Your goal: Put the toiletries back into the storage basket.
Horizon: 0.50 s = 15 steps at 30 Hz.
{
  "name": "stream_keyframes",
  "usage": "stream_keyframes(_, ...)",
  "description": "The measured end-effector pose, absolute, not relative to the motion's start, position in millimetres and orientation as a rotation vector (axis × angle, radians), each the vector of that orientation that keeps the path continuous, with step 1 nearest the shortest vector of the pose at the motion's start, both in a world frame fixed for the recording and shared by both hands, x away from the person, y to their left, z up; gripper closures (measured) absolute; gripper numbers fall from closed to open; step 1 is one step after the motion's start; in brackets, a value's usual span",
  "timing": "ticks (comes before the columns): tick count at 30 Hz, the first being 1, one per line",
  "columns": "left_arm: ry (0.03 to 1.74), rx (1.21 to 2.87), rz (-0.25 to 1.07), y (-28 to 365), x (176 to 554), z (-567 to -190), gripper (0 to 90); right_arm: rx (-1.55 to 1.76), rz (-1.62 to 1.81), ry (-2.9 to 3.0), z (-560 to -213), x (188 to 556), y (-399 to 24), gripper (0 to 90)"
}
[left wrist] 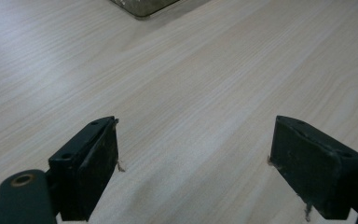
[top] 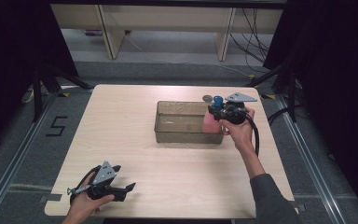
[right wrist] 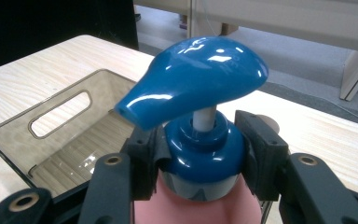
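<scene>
A pink pump bottle (top: 210, 123) with a blue pump head (right wrist: 193, 81) hangs at the right end of a clear smoky plastic bin (top: 186, 122). My right gripper (top: 220, 113) is shut on the bottle's blue collar (right wrist: 204, 154), one pad on each side. The bottle's pink body (right wrist: 196, 207) hangs below the jaws, over the bin's inside. My left gripper (top: 121, 188) rests low over the table's near left corner, held in a hand. Its jaws stand wide open over bare wood (left wrist: 196, 154), with nothing between them.
The bin sits at the middle right of the light wood table (top: 121, 121) and has a handle slot (right wrist: 60, 114) in its end wall. A small round grey object (top: 207, 98) lies just behind the bin. Dark curtains flank both sides.
</scene>
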<state>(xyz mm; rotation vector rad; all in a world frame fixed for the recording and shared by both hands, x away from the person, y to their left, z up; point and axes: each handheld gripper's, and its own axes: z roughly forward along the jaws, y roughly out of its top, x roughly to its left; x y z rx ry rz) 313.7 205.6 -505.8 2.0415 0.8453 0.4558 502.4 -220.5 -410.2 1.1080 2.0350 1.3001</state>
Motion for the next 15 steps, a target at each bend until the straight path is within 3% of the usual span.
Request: stream_keyframes(15, 0.851, 2.044, 0.459, 205.4, 313.1, -505.9, 14.8, 1.099, 1.275, 2.037, -421.1, 498.3, -224.1, 53.6)
